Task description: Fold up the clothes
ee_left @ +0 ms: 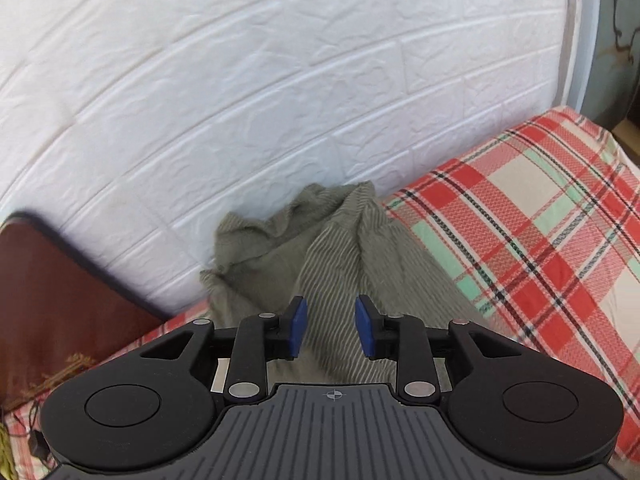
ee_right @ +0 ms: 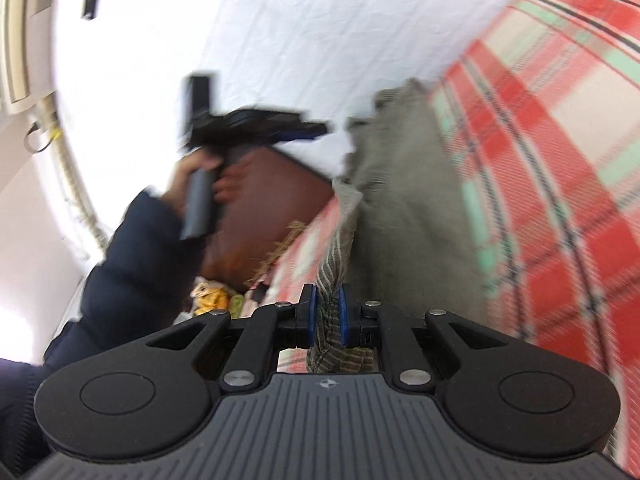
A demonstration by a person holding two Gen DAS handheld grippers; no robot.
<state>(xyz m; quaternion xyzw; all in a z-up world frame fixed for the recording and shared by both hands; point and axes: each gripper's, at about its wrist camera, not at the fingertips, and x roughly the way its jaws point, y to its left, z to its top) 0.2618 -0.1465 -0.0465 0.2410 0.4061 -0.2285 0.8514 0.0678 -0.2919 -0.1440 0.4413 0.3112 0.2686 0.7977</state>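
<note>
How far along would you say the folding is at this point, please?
Early. Done: nothing looks folded; the garment lies rumpled on the plaid sheet. In hand: the right gripper pinches a bunch of its cloth, while the left gripper is open above it. Left: spreading it and every fold.

Left gripper (ee_left: 331, 330) fingers spread apart; right gripper (ee_right: 327, 316) fingers pinched, apparently on cloth (ee_right: 400, 200).

Your left camera looks low along the garment (ee_left: 320, 264) toward the wall (ee_left: 240, 80). Your right camera, tilted and close, shares that garment, bedsheet (ee_right: 540, 140) and wall.
</note>
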